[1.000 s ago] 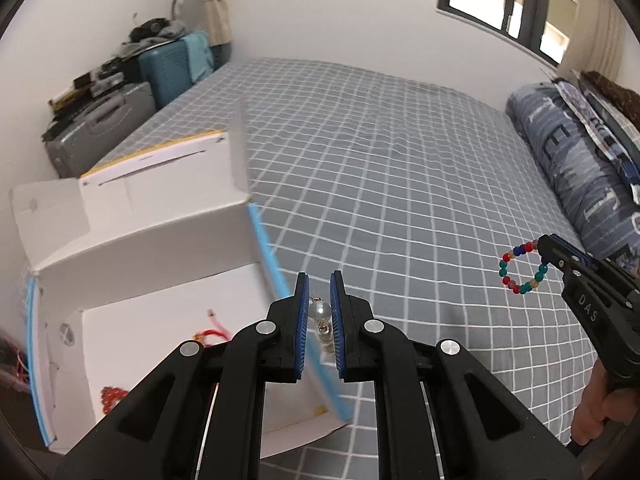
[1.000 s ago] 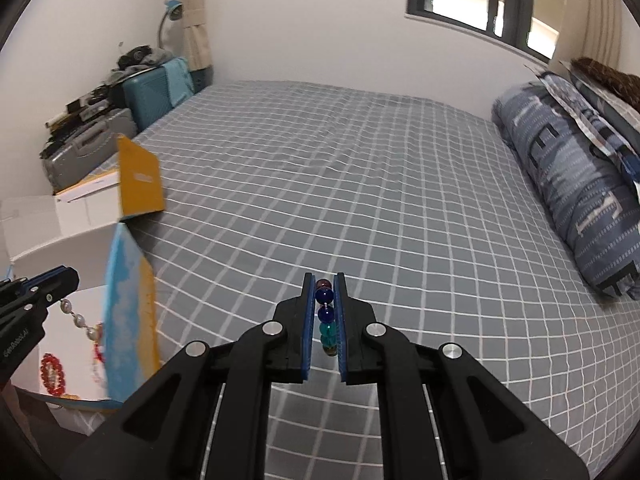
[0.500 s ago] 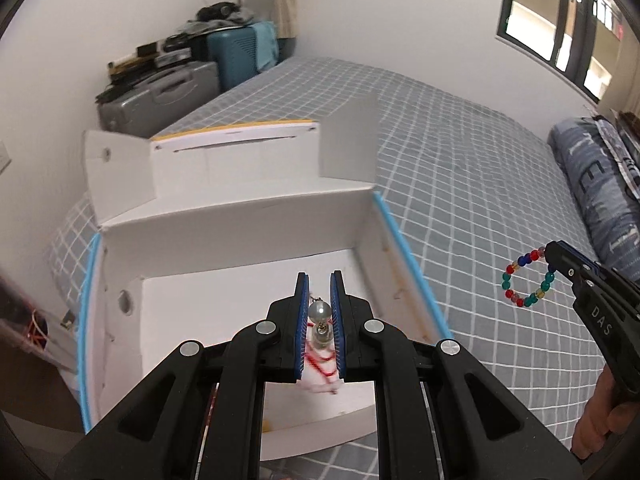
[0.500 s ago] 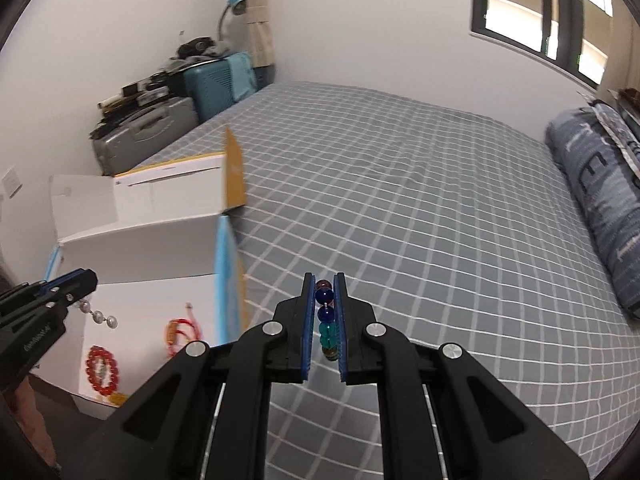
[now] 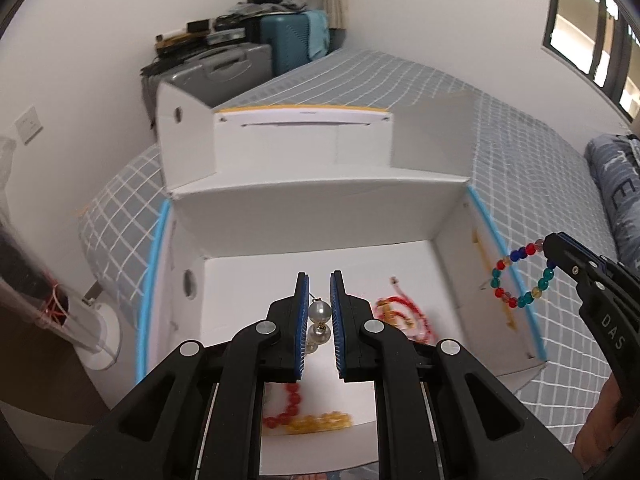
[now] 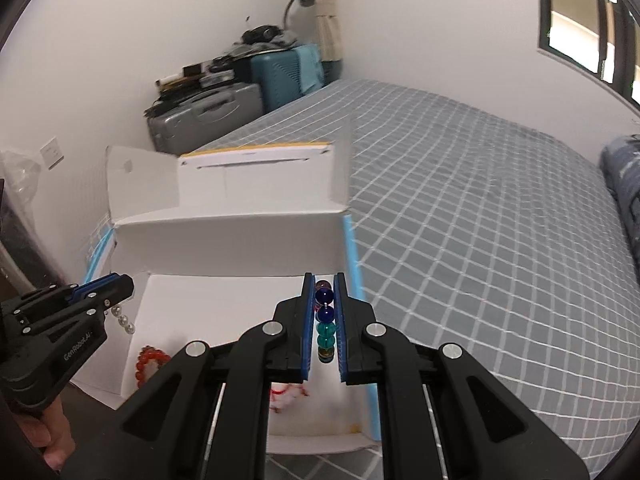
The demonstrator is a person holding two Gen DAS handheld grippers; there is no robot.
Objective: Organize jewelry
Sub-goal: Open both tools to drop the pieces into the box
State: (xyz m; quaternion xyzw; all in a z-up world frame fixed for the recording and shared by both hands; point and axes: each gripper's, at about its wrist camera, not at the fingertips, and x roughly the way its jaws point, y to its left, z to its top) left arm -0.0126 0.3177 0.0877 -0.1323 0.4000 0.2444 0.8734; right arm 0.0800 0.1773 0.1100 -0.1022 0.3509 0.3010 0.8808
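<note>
White cardboard box [image 5: 320,216], flaps up, sits at the edge of the bed [image 6: 480,200]; grey checked cover. The box is the drop point.

Left tongs [image 5: 319,320]: narrow, pinched on a pearl strand [image 5: 319,312]. Seen from the right wrist camera, the pearls [image 6: 124,320] hang off the tip in a short chain, straight down. Left tongs sit over the box floor, well inside the walls. Below them lie red cord pieces [image 5: 400,312], a red bead bracelet [image 5: 286,408] and a yellow bead string [image 5: 320,424]. White floor beneath the pearls looks bare in the middle.

Right tongs [image 6: 324,320]: also narrow, clamped on a multicoloured bead bracelet [image 6: 325,320]. From the left wrist camera, that loop [image 5: 520,276] hangs open off the tip, its plane roughly upright, dangling about over the box's blue-edged right wall [image 5: 504,264]. Right wrist view puts the same blue rim [image 6: 352,256] just beside the right tongs' tip.

Key relation: left hand is the nearer one, already above the opening; its strand only needs to go down and be let go. Right hand is at the rim, so I judge it has to shift further toward the box's middle before release, or the loop may catch on the wall or fall onto the bed. Both strands hang long-axis vertical, so they should pile where dropped.

Risk, as a guess: the two hands crowd each other over one small opening.
</note>
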